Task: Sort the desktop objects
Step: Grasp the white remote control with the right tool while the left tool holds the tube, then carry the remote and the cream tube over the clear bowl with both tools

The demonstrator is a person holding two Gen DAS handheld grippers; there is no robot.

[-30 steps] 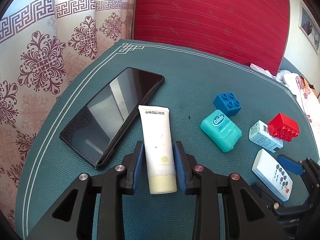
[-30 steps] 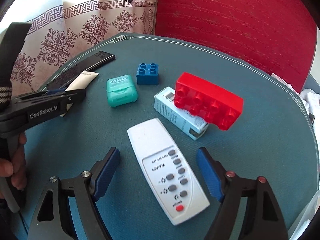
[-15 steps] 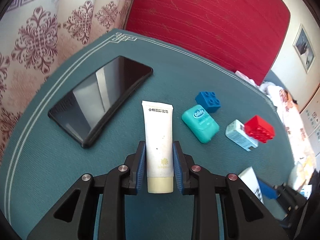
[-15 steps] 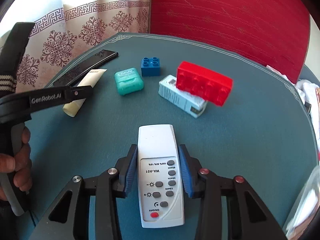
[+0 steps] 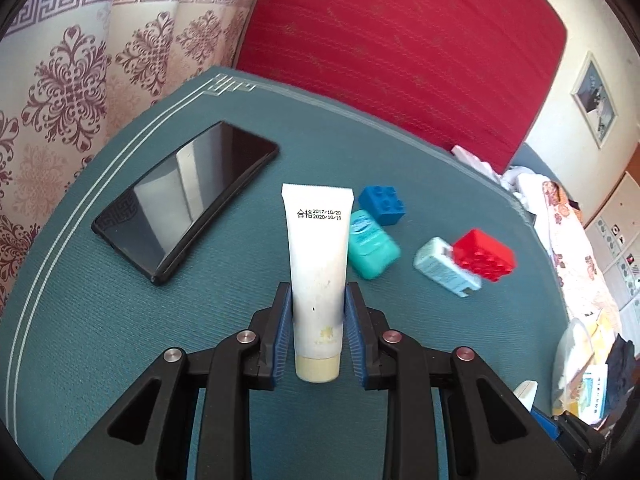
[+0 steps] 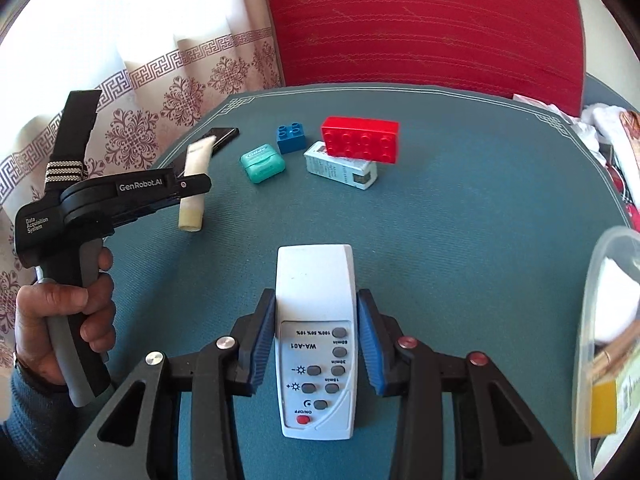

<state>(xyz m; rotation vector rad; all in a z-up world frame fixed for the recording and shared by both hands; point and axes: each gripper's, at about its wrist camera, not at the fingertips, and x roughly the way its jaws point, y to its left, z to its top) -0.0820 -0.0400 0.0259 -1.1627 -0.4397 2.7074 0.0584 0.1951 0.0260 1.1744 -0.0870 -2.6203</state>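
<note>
Both pickups look made: left gripper clamps the tube, right gripper the remote; next, carry the remote toward the clear container at three o'clock.

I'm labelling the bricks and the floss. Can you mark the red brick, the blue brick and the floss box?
red brick [image 6: 360, 140], right wrist view, studded front face.
blue brick [image 6: 291, 139], right wrist view, front face.
floss box [image 6: 263, 162], right wrist view, lid.

The teal-covered desk carries a phone far left, floss box, blue brick and carton farther back.
</note>
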